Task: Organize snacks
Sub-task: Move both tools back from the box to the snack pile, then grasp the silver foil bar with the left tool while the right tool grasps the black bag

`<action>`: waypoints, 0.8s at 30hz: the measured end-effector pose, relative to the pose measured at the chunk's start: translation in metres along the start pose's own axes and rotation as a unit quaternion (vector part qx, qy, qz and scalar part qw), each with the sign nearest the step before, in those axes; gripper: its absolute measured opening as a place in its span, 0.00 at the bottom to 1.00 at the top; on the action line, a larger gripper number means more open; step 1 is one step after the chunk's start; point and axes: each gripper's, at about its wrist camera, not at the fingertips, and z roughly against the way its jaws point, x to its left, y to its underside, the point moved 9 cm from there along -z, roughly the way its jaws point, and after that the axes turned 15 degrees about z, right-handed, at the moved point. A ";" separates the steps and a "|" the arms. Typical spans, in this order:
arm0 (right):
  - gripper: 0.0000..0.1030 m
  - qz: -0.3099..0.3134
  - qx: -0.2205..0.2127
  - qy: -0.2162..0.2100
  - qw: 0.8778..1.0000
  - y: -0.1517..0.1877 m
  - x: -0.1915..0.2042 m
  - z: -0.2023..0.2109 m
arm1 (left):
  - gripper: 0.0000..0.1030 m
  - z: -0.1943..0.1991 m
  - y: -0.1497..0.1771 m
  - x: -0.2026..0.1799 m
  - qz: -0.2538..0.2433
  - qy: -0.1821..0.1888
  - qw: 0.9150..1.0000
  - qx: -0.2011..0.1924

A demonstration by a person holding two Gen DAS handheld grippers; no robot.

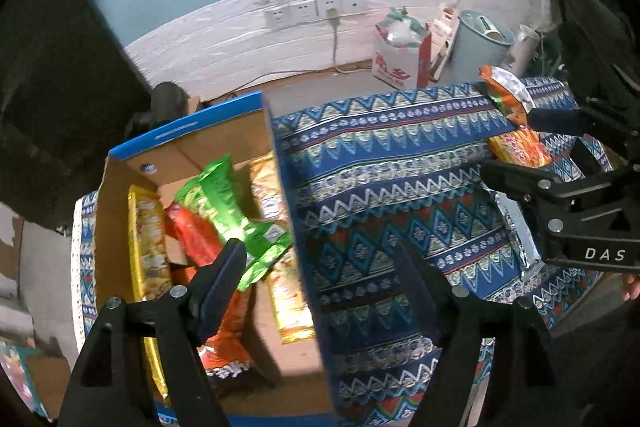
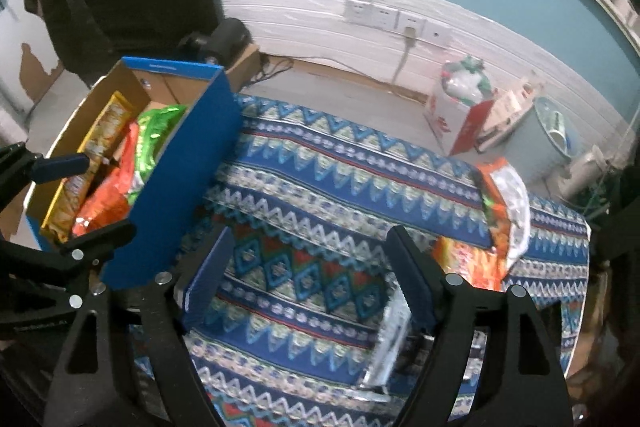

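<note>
- At the left of the patterned surface [image 1: 384, 187] stands a blue cardboard box [image 1: 280, 155] with a brown inside, open at the top.
- In the box lie several snack packets: a yellow packet [image 1: 148, 247] along the left wall, an orange-red packet [image 1: 196, 239] beside it, and a bright green packet [image 1: 232, 211] lying aslant on top of the others.
- The left gripper [image 1: 320, 279] hangs over the box's right wall, one finger above the packets and the other over the cloth; its fingers are spread wide and hold nothing.
- The right gripper [image 2: 308, 267] is over the middle of the cloth, fingers likewise apart and empty.
- At the right end of the surface two more snacks lie touching: an orange packet [image 2: 468, 259] flat on the cloth, and an orange-and-white packet [image 2: 508, 203] overlapping it.
- Only the left wrist view looks down to the box floor and shows a gold packet [image 1: 288, 299] against the right wall.
- Only the right wrist view shows the box's blue outer side [image 2: 180, 187] and a silvery foil item [image 2: 388, 339], blurred, beneath the right finger.
</note>
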 end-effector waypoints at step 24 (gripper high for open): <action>0.77 -0.109 0.090 0.032 0.989 0.126 -0.104 -0.026 | 0.78 -0.052 0.029 -0.116 -0.070 0.023 0.996 0.056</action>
